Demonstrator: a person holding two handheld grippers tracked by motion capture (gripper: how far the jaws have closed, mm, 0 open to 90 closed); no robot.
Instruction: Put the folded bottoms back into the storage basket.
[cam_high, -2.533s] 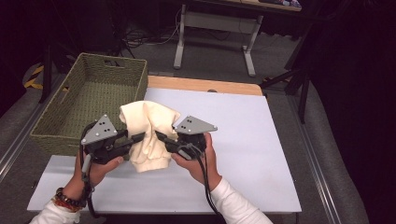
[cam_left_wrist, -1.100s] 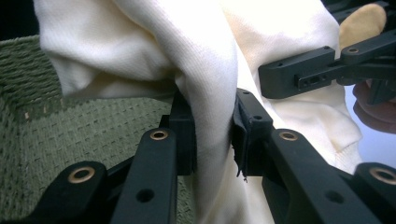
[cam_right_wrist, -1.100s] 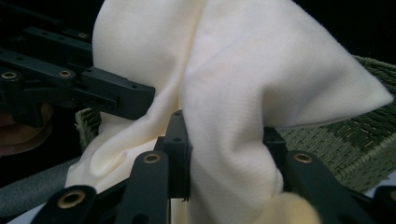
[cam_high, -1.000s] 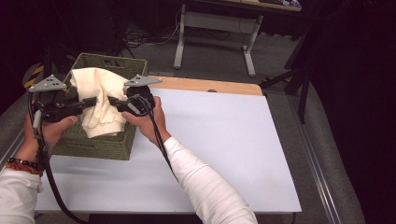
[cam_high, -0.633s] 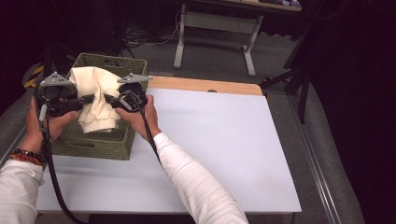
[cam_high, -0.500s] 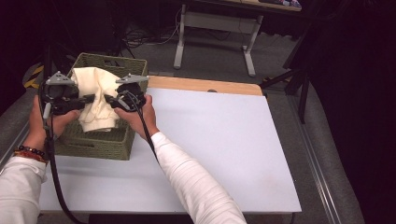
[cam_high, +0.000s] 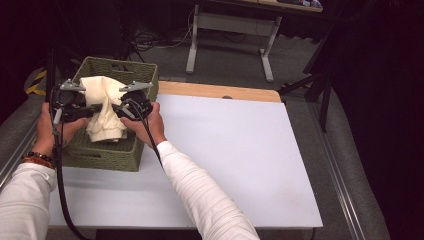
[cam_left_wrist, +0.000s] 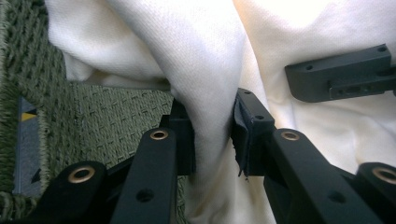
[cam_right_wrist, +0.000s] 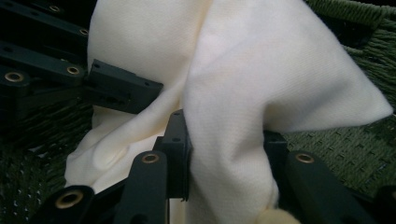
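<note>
The left claw (cam_left_wrist: 212, 135) is clamped on a fold of the cream cloth (cam_left_wrist: 187, 56): in the left gripper view its two black jaws press the fabric from both sides, and the cloth rises above them and hangs on below. The right claw (cam_right_wrist: 224, 154) is clamped on another fold of the same cloth (cam_right_wrist: 243, 93), the fabric bunched thick between its jaws and spilling over their tops. Each gripper view also shows a jaw of the other claw, close against the cloth.

In the high view the left claw (cam_high: 87, 107) and the right claw (cam_high: 117, 107) face each other with the cloth (cam_high: 102, 112) gathered between them, one hand on either side. The cloth hangs over the open top of the green woven basket (cam_high: 115, 67); its lower end is down within the basket's walls, though whether it touches the bottom cannot be told. Woven green weave shows behind and beneath the cloth in both gripper views.

The basket stands on the far left part of the white surface (cam_high: 235, 150), which has a strip of bare wood (cam_high: 215, 91) along its far edge. A metal rail (cam_high: 345, 200) runs along the surface's right side. Beyond lies a grey floor with cables, the pale legs of another table (cam_high: 230, 37), and a dark room around.
</note>
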